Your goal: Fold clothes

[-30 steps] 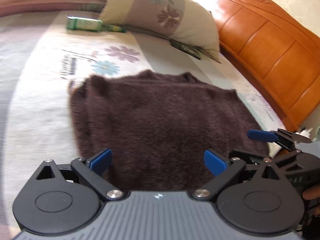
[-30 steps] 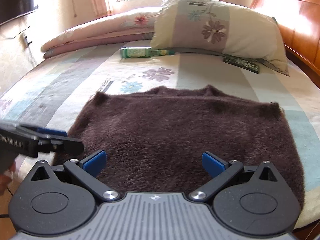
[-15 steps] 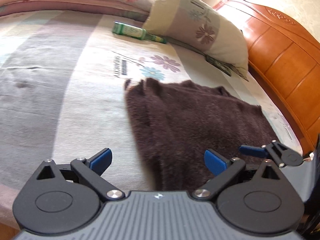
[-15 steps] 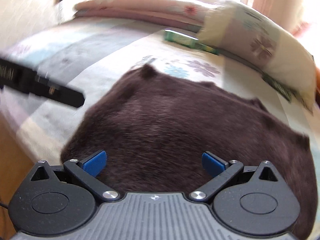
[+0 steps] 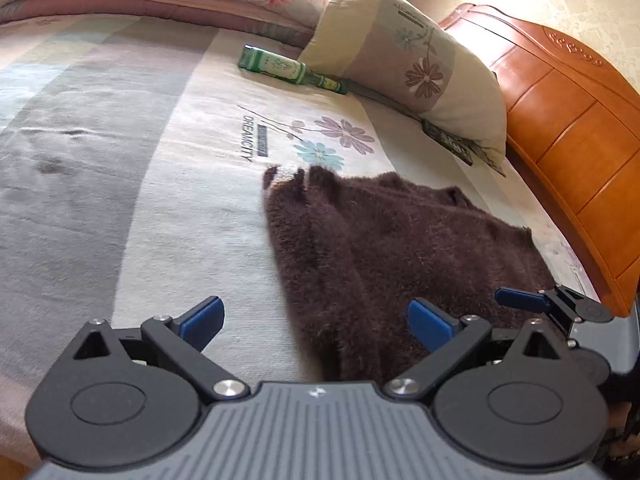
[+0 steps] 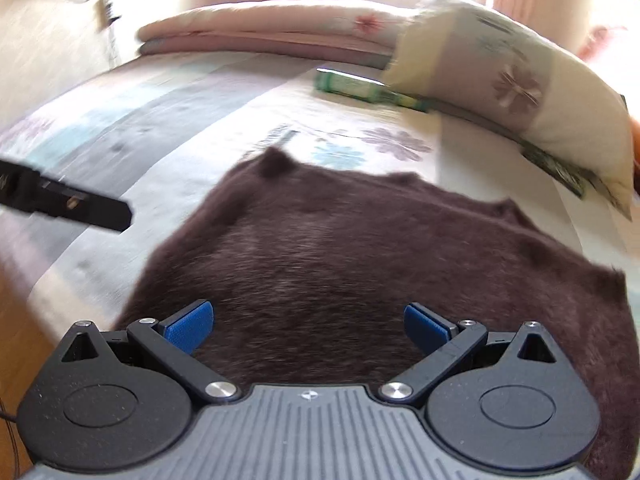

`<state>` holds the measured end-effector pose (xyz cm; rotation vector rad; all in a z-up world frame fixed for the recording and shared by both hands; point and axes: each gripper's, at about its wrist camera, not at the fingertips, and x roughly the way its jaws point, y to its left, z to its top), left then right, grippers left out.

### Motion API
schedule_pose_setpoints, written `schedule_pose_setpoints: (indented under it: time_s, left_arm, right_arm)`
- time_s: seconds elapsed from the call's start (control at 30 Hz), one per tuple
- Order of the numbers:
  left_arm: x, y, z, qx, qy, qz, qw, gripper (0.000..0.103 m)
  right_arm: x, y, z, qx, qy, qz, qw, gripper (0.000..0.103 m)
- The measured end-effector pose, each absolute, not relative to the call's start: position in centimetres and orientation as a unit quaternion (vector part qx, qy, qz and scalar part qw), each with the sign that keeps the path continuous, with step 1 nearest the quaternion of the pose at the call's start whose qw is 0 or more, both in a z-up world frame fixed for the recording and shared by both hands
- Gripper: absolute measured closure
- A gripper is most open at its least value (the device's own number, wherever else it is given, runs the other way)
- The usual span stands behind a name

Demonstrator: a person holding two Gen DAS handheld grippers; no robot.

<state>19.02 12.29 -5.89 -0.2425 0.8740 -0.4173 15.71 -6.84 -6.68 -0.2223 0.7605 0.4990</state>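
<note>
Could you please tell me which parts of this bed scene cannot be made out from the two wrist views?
- Brown sweater: its near hem is hidden behind the right gripper body in the right wrist view.
- Green bottle: label smeared by motion blur there; too small to read in the left wrist view.
- Dark flat item: mostly tucked under the pillow.
- Sweater sleeves: not visible.

Home bedroom: bed (image 5: 168,184), pillow (image 5: 404,60), wooden headboard (image 5: 568,128).

Both the left gripper (image 5: 316,322) and the right gripper (image 6: 309,326) share one build: a ribbed grey body with a small white emblem, two round black housings, black link arms on silver screws, and blue-padded fingers (image 6: 191,325).
</note>
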Motion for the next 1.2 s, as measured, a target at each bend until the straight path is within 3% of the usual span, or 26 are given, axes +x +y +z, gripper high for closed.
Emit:
schedule_pose_setpoints:
  time_s: [0.33,0.63,0.83,1.2]
  left_arm:
    - [20.6,11.8,-6.2,-0.12,0.421,-0.198,0.877,0.004]
    - [20.6,12.1,-5.0,-0.152,0.412,-0.219,0.871,0.005]
    - [21.0,10.2,-4.1,-0.146,0.415,-0.263,0.859,0.004]
    - [21.9,8.1,-4.6,-0.141,0.418,-0.275,0.854,0.004]
  right_arm:
    - [22.5,-12.5,-4.4,-0.108,0.313,0.258,0.908,0.0]
    - [37.1,-18.7,-6.6,0.079,0.412,0.234,0.877,0.0]
    - [41.2,-17.6,-11.0,0.094,0.482,0.245,0.836,0.0]
    - [42.0,-18.4,-10.4,0.109,0.452,0.245,0.851,0.0]
